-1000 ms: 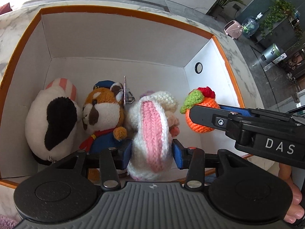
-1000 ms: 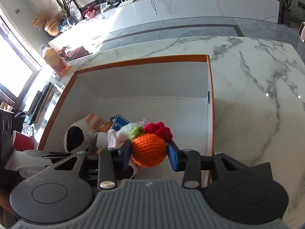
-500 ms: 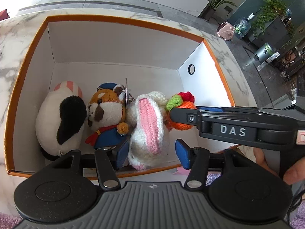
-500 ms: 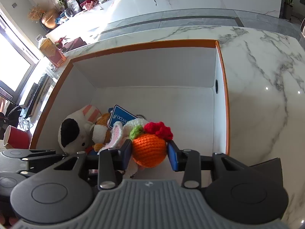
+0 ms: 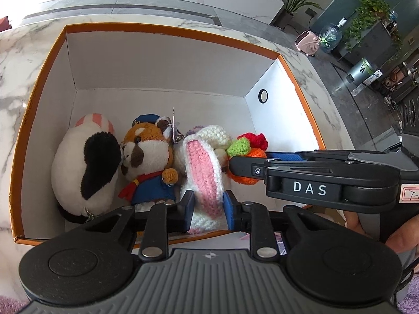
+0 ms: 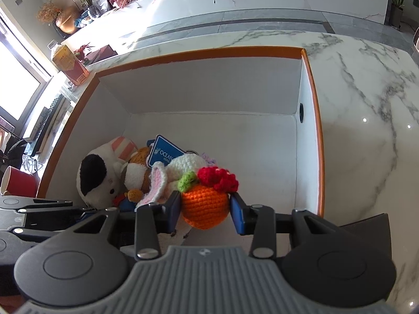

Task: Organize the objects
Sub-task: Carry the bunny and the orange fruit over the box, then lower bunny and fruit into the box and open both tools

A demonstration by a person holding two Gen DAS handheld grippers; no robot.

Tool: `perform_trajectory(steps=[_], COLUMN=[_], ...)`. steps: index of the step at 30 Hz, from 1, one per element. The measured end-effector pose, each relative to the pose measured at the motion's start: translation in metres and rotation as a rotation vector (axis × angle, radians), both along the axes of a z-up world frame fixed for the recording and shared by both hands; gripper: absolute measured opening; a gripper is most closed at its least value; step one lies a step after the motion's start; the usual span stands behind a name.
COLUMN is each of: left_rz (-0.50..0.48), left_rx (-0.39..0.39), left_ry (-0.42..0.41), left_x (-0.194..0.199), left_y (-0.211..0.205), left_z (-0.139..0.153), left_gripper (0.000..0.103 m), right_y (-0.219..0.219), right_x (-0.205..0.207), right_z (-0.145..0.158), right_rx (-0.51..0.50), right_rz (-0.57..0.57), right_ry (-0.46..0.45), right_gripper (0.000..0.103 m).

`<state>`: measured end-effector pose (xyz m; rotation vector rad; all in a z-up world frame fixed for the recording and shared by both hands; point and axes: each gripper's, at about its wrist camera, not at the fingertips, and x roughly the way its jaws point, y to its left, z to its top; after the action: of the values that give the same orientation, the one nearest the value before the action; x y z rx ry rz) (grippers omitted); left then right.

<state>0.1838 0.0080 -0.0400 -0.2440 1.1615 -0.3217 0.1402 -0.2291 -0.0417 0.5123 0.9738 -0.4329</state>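
Crocheted orange fruit (image 6: 204, 206), green-red top, clamped in right gripper (image 6: 205, 209). Left gripper (image 5: 207, 208) jaws just closing around knitted bunny (image 5: 207, 172); contact unclear. Right view alone shows blue tag (image 6: 165, 154).

Crocheted orange (image 5: 246, 178) half hidden — right gripper (image 5: 314, 172) covers it.

crochet fruit (image 6: 204, 206): knitted yarn | box (image 5: 162, 60): matt, probably cardboard | countertop (image 6: 366, 78): glossy marble

Sunlit room: marble counter (image 6: 366, 99), potted plants (image 5: 301, 0), bright window (image 6: 15, 78).
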Motion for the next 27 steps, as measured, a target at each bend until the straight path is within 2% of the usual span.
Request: perform_trajectory(steps=[9, 13, 23, 27], left_rz=[0.008, 0.006, 0.008, 0.006], left_rx=[-0.003, -0.003, -0.008, -0.007], left_ry=[-0.004, -0.005, -0.005, -0.013], left_x=[0.004, 0.005, 0.005, 0.004], left_y=[-0.004, -0.004, -0.002, -0.002], left_z=[0.0, -0.001, -0.001, 0.001], left_gripper=[0.029, 0.029, 0.029, 0.029], right_y=[0.0, 0.004, 0.011, 0.014], right_x=[-0.001, -0.001, 0.005, 0.009], right_z=[0.001, 0.008, 0.007, 0.004], right_rx=[0.0, -0.034, -0.13, -0.113], right_rz=[-0.002, 0.005, 0.084, 0.118], right_ry=[0.002, 0.01, 0.141, 0.169], right_gripper=[0.042, 0.042, 0.043, 0.043])
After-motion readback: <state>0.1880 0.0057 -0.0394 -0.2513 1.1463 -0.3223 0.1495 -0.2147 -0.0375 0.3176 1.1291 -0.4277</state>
